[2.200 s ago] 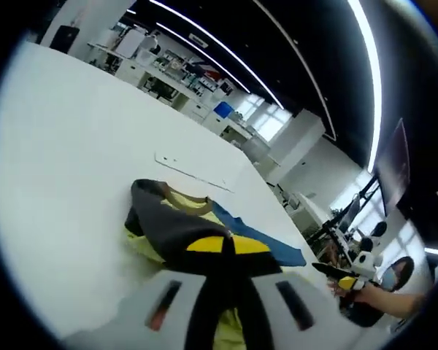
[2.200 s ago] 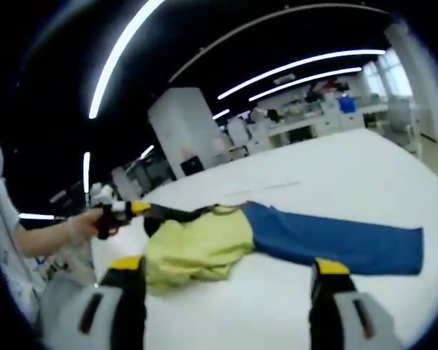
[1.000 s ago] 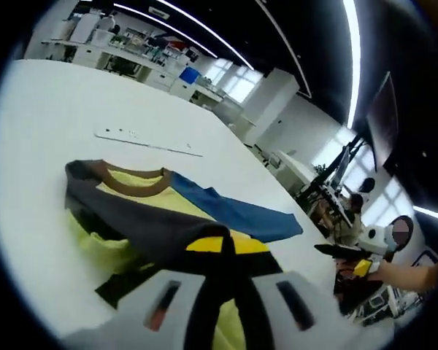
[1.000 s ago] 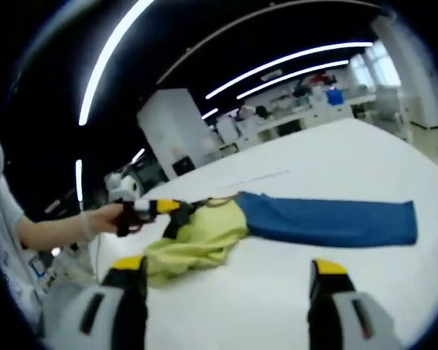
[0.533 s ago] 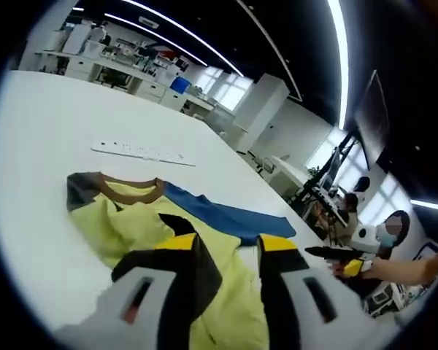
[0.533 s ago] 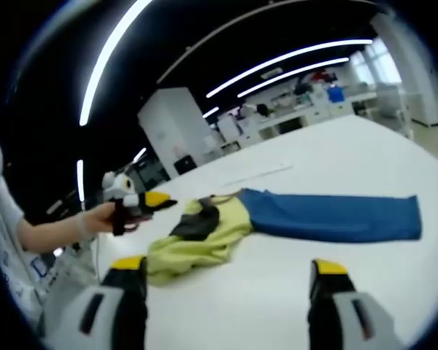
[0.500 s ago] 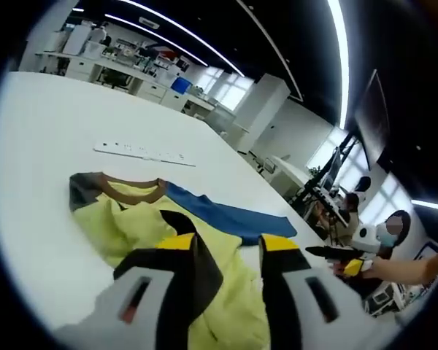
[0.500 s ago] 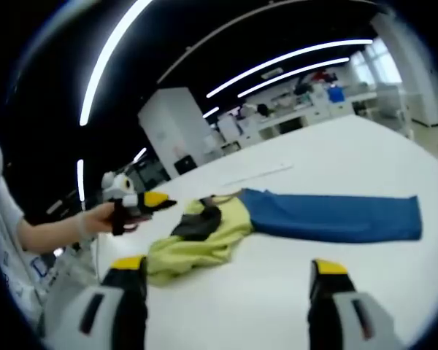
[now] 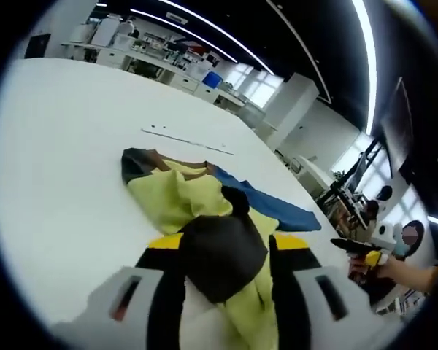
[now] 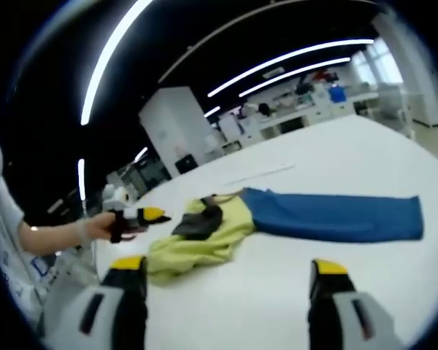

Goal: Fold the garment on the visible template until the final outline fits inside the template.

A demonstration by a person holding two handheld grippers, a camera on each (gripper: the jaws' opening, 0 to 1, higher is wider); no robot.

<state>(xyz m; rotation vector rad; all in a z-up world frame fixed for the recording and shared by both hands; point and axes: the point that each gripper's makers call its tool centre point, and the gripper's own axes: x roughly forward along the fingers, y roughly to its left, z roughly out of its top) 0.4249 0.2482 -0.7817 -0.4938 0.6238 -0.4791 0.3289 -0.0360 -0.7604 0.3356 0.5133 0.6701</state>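
Observation:
A yellow garment (image 9: 174,195) lies crumpled on the white table (image 9: 58,146), its blue sleeve (image 9: 277,208) stretched out flat to the right. A dark grey sleeve (image 9: 223,257) is folded over the yellow body. My left gripper (image 9: 228,244) is open just short of that dark sleeve, jaws wide apart. In the right gripper view the garment (image 10: 197,246), blue sleeve (image 10: 336,216) and dark sleeve (image 10: 197,222) lie ahead, with the left gripper (image 10: 142,216) held to their left. My right gripper (image 10: 228,265) is open over bare table, apart from the cloth.
A thin marked line (image 9: 186,140) runs across the table beyond the collar, also the line (image 10: 259,173) in the right gripper view. A hand (image 10: 95,227) holds the left gripper. The right gripper (image 9: 365,251) shows at the table's right side. Desks and pillars stand far behind.
The left gripper, shut on the dark sleeve a second ago, has opened and drawn back from the garment. The dark sleeve now rests on the yellow body. The right gripper stayed open and still.

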